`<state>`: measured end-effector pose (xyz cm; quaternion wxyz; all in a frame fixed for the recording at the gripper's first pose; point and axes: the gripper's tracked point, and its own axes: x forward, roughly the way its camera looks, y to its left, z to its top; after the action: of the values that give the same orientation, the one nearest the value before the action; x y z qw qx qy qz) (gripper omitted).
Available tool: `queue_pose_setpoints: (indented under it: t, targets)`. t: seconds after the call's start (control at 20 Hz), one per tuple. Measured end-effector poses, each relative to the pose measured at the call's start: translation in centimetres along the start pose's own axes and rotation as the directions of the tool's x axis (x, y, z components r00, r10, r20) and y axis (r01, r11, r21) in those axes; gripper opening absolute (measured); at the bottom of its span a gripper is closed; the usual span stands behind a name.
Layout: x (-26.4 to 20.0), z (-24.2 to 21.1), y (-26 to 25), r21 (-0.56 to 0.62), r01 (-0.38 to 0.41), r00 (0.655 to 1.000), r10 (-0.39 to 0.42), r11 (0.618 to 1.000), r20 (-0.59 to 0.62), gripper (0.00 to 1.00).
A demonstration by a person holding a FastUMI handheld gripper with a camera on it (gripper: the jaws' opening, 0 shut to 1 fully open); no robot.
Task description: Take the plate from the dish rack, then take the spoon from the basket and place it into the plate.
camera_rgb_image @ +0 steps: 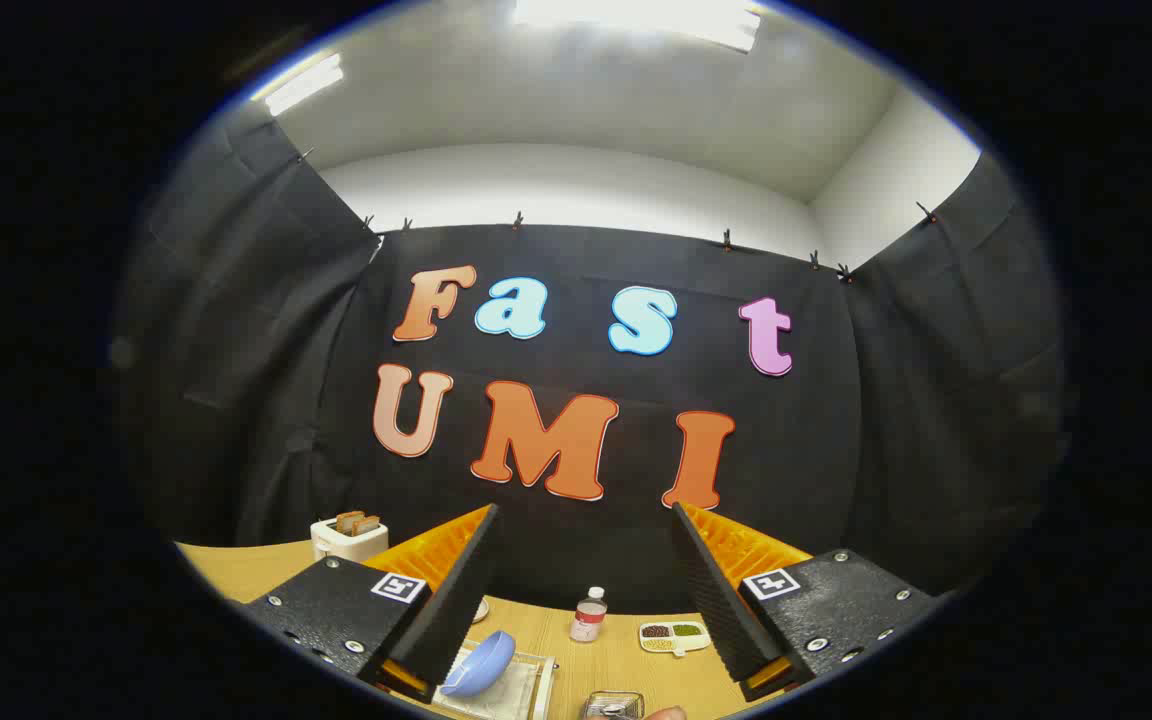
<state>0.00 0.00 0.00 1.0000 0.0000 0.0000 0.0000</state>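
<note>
Judging by how things lie, none of the task is done yet. The hand-held gripper (586, 600) is held high above the worktop (616, 655), its 2 fingers spread wide apart with nothing between them, so it is released and carrying nothing.

The blue plate (479, 665) stands tilted on edge in what looks like a pale dish rack (521, 690), just ahead of and below the left finger. So the 1st step, lifting the plate out, is not yet begun. A clear, wire-like container (614, 705) sits low between the fingers; it is probably the basket, and a glint inside may be the spoon, but I cannot tell for sure. Both the spoon pickup and the placing into the plate are left to do.

Beyond the fingers a small bottle (588, 615) with a red label stands on the worktop, with a white divided tray (674, 637) holding dark and green contents beside it. A white toaster (348, 538) with bread in it sits further off, past the left finger.

Much is cut off: the rack and the basket are sliced by the lower rim of the view, and a small pinkish shape (664, 713) next to the basket may be a fingertip, though that is unclear. The left finger hides part of a small round object behind it.
</note>
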Motion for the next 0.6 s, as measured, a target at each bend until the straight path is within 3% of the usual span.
queue_pose_setpoints:
  t: [0.6]
  targets:
    - [-0.40,0.09,-0.01,-0.016,-0.015,1.000,0.015,1.000,0.008,0.99]
